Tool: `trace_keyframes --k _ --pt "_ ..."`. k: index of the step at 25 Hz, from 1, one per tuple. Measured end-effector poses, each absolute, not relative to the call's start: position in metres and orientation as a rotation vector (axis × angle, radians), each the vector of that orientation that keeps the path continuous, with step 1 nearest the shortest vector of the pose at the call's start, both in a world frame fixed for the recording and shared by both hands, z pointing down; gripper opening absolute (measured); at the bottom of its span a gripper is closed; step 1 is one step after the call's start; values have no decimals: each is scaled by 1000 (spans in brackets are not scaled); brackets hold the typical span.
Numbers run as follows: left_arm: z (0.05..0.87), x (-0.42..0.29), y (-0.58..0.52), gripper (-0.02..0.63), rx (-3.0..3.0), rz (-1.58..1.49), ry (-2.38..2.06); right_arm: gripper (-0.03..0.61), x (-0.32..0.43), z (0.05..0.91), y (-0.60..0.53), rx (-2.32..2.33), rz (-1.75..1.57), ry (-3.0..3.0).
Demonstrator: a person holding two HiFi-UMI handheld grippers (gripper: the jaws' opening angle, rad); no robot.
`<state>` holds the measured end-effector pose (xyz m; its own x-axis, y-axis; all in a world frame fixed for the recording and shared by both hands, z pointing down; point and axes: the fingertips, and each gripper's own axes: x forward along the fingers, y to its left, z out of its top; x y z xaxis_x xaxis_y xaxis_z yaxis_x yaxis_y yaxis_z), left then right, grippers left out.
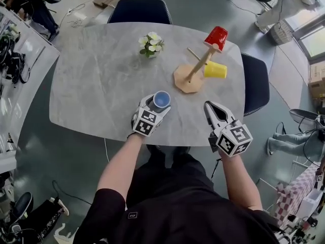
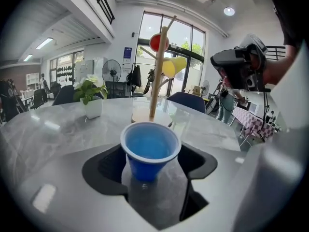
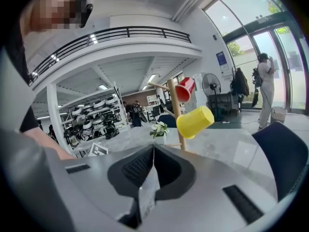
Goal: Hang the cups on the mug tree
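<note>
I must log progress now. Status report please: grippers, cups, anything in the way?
Left gripper open around upright blue cup. Right gripper shut, empty. Red cup, yellow cup on mug tree. Nothing in the way.

Blue cup (image 1: pixel 161 100); red cup (image 1: pixel 216 37); yellow cup (image 1: pixel 215 70)

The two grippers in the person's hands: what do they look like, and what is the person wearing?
The left gripper and right gripper each have a pale grey body, black ribbed pads inside the two jaws and a white cube printed with black square markers. The person wears a black short-sleeved top.
</note>
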<state>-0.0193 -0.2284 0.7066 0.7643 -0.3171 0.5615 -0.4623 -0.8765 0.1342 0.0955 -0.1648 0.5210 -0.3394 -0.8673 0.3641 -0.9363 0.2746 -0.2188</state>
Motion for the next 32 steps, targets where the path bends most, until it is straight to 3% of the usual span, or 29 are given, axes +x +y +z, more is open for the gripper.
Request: trace_keyframes --k 15,32 --pt "602 -15 -215 334 2707 530 -721 14 113 487 -162 1690 633 -2470" --pt "548 28 -164 334 2581 593 -1182 14 206 493 -134 1357 630 -2666"
